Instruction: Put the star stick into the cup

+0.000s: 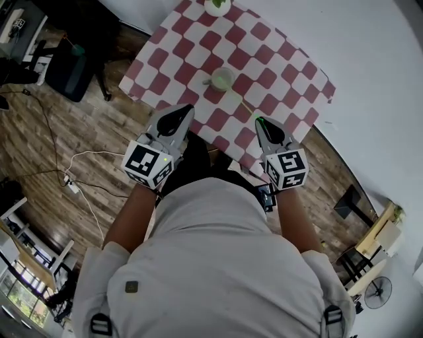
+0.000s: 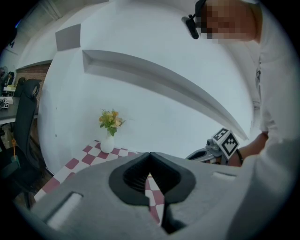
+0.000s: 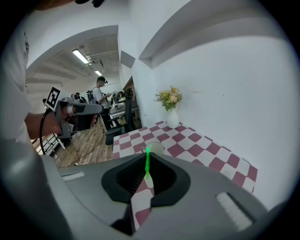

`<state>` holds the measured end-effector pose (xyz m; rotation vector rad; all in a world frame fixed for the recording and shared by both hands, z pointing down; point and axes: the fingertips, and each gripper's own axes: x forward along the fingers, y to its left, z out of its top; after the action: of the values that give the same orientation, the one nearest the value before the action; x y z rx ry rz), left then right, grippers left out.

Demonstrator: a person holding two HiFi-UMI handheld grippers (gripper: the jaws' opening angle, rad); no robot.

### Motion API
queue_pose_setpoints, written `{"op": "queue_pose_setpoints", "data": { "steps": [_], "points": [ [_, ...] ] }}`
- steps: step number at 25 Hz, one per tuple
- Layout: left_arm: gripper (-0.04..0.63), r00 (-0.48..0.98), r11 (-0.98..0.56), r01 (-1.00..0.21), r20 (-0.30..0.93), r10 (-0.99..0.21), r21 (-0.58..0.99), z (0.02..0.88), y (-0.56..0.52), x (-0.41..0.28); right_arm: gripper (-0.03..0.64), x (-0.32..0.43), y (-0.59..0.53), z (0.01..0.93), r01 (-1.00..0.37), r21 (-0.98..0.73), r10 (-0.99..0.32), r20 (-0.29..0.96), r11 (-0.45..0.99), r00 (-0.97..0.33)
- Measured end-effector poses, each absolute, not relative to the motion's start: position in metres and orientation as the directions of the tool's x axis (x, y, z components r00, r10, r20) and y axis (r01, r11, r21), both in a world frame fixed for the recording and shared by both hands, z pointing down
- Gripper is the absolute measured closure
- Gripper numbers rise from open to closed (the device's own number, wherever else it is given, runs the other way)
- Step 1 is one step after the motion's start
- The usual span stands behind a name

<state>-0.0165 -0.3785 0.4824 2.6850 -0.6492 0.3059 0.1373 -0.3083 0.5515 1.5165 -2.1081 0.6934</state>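
A pale cup [image 1: 222,79] stands on the red-and-white checked tablecloth [image 1: 277,59], toward the table's middle. The green star stick [image 1: 246,107] runs slanted from my right gripper [image 1: 260,121] toward the cup, its far end close to the cup's near side. In the right gripper view the stick [image 3: 147,161] stands pinched in my right gripper [image 3: 146,176], with the cup [image 3: 155,149] just behind it. My left gripper [image 1: 187,109] hovers over the table's near-left edge, shut and empty. In its own view the left gripper [image 2: 151,176] shows only cloth through a thin slit.
A white vase of flowers [image 1: 217,5] stands at the table's far end by the white wall. A dark chair [image 1: 69,66] and cables [image 1: 73,178] are on the wooden floor to the left. A person [image 3: 101,93] stands far off in the room.
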Motion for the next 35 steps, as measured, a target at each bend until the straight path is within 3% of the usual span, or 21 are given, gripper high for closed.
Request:
{"op": "queue_pose_setpoints", "data": {
  "steps": [18,35],
  "points": [
    [0.591,0.891,-0.831,-0.426,0.324,-0.318,0.357,0.515,-0.429,-0.004,0.586,0.134,-0.358,0.599,-0.961,-0.143,-0.607,0.750,0.236,-0.261],
    [0.591,0.887,-0.828,-0.433,0.331,-0.321,0.357,0.518,-0.423,-0.007,0.555,0.133,-0.359,0.606,-0.963,-0.128,-0.612,0.750,0.238,-0.251]
  ]
}}
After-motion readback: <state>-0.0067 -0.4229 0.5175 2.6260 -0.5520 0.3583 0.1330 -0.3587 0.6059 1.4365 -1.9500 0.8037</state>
